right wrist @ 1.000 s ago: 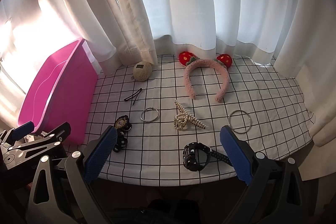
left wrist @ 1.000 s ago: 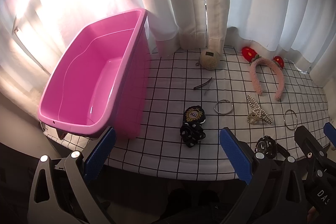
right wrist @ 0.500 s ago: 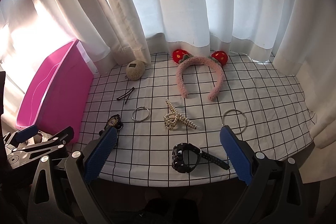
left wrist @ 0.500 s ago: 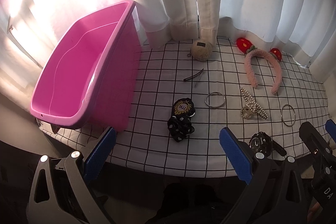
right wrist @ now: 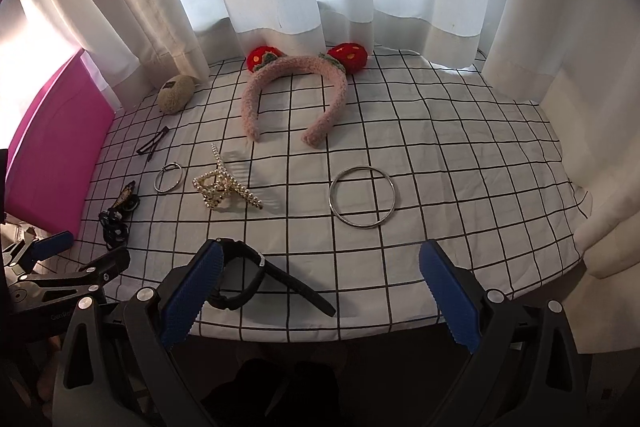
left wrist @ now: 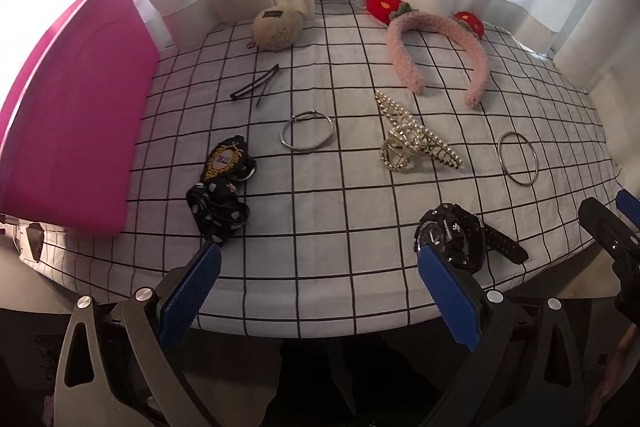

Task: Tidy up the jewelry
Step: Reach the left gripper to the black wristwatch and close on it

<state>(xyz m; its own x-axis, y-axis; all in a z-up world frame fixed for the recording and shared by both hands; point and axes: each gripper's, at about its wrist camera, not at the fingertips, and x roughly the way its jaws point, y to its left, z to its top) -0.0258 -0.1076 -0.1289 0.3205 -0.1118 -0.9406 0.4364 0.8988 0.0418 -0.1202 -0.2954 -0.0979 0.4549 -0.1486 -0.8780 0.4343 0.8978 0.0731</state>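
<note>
Hovering at the near table edge, left gripper [left wrist: 318,291] and right gripper [right wrist: 320,291] both spread wide, black watch [left wrist: 456,233] just ahead, pink tub [left wrist: 72,131] far left, badge [left wrist: 224,159] lettering unreadable, pearl claw clip [right wrist: 224,183] mid-cloth

A black wristwatch [left wrist: 452,233] lies at the near edge, strap trailing right. Behind it sits a pearl claw clip [left wrist: 412,143] on its side, flanked by a small silver bangle [left wrist: 307,135] to the left and a larger one [right wrist: 363,196] to the right. A pink fuzzy headband [right wrist: 294,97] (strawberry ears at its crown) lies flat near the curtain. Left of it are a beige fluffy ball [left wrist: 277,27], black hairpins [left wrist: 256,87], and a black polka-dot scrunchie [left wrist: 218,209] touching a gold-trimmed black badge [left wrist: 226,159]. A pink bin [left wrist: 68,115] stands at far left.
</note>
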